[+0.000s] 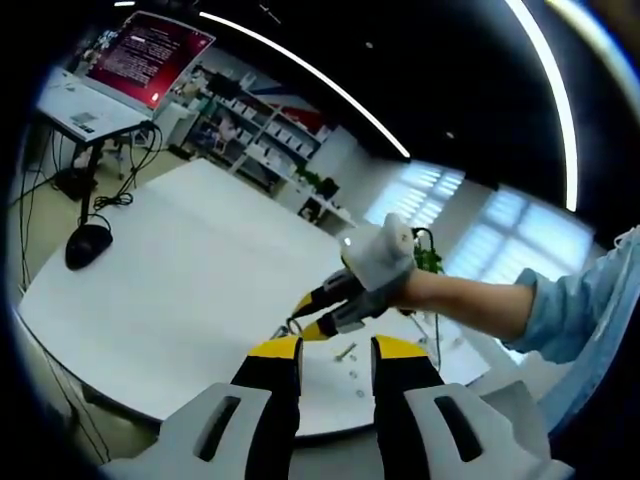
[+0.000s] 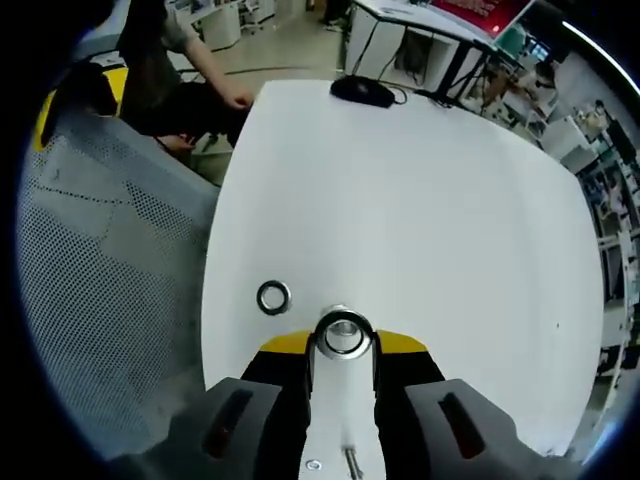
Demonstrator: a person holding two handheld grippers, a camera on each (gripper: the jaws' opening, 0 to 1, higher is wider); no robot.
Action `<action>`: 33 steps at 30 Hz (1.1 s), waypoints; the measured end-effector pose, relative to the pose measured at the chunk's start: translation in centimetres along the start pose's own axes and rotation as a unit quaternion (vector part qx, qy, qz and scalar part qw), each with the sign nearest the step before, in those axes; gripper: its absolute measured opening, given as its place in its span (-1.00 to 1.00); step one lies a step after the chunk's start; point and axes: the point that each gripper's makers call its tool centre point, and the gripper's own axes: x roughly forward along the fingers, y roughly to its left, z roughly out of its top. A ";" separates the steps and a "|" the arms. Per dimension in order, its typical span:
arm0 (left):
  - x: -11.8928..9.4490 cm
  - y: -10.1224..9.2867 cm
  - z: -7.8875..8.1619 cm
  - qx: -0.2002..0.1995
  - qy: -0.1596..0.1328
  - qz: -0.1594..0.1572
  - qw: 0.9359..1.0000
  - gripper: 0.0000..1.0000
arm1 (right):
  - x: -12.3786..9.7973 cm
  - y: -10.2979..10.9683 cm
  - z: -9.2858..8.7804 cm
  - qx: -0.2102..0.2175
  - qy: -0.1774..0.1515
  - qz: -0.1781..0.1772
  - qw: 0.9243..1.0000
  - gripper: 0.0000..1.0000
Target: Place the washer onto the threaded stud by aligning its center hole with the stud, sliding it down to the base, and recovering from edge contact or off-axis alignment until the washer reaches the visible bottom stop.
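Up close, the right tongs [image 2: 342, 350] gripped a shiny silver metal washer [image 2: 342, 333] between their yellow-tipped jaws, just above the white round worktop [image 2: 420, 200]. A second silver ring washer [image 2: 273, 297] lay flat on the worktop just to its left. Below, near the jaws' base, a small threaded metal stud [image 2: 351, 462] lay on the surface. The left tongs [image 1: 335, 352] stood slightly parted, holding nothing. A black computer mouse [image 2: 362, 91] sat at the worktop's far edge.
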 end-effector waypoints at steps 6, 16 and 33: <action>0.0 0.0 0.0 -0.001 -0.001 -0.001 1.000 -0.49 | 0.9 0.1 -0.1 -0.009 0.014 0.011 1.000 -0.53; 0.1 0.0 0.0 -0.001 -0.001 -0.002 1.000 -0.49 | 2.3 0.1 0.0 -0.021 0.032 0.019 0.999 -0.53; 0.1 0.0 0.1 -0.003 -0.004 -0.001 1.000 -0.49 | 6.0 0.4 -1.3 -0.010 0.059 0.027 0.998 -0.53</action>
